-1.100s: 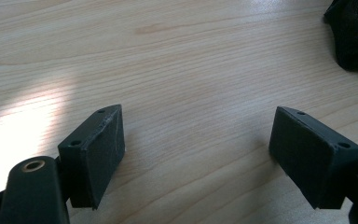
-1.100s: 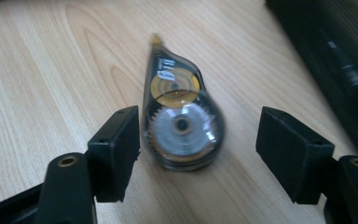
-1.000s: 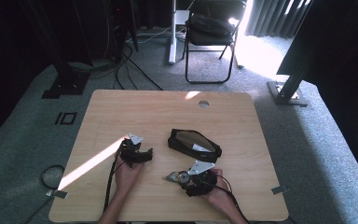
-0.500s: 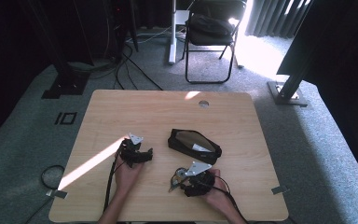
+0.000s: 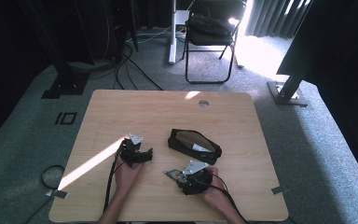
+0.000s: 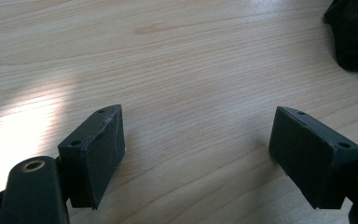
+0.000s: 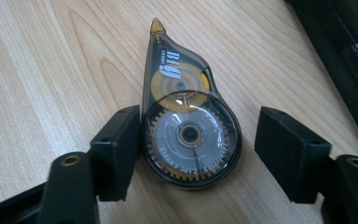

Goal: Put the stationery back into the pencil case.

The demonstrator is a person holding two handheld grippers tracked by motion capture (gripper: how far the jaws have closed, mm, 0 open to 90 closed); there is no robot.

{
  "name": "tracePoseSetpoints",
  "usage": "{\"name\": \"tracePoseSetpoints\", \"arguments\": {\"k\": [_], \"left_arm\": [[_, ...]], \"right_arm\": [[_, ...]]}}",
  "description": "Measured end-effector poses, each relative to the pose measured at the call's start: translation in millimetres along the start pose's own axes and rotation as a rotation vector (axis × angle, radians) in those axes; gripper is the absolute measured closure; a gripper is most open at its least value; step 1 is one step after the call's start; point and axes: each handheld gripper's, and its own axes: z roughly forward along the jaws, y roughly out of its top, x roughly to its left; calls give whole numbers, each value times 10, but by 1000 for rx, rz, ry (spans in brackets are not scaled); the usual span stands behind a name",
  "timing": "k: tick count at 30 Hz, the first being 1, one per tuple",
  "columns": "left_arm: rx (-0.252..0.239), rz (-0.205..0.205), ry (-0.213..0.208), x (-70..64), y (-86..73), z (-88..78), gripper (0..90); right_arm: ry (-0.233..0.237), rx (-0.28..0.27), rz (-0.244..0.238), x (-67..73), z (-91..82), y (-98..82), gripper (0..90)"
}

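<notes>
A correction tape dispenser (image 7: 186, 126) is seen lying flat on the wooden table (image 5: 168, 107), near the person's edge and a little right of the middle. In the right gripper view its clear smoky shell shows a toothed wheel at the near end and a yellow spool beyond it, with the pointed yellow tip aimed away from the gripper. In the high view the tape dispenser (image 5: 172, 174) is found just in front of the right gripper (image 5: 186, 177), which is held low over the table by the right hand (image 5: 214, 193).

The right gripper (image 7: 196, 144) is set around the round end of the dispenser. Its jaws are partly open and have just been closing a little, with the dispenser between them. The left pad is seen touching or all but touching the shell, while a clear gap is left between the shell and the right pad, so the dispenser is not yet gripped.

A black pencil case (image 5: 194, 145) is seen lying on the table just beyond the right gripper, its flap open; its dark edge (image 7: 345, 51) appears at the far right of the right gripper view.

The left gripper (image 5: 137, 154) is held in the left hand (image 5: 128, 172) left of the case, well apart from the dispenser. Its jaws (image 6: 196, 154) are spread wide over bare wood and nothing is held between them. A strip of sunlight (image 5: 91, 163) is cast across the table at its left.
</notes>
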Motion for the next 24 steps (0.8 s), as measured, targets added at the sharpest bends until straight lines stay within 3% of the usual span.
{"name": "tracePoseSetpoints", "arguments": {"k": [14,24], "left_arm": [[0,0,0,0,0,0,186],[0,0,0,0,0,0,185]], "right_arm": [[60,-12,-8,25,-39,5,390],[72,6,4,25,-4,-2,407]]}}
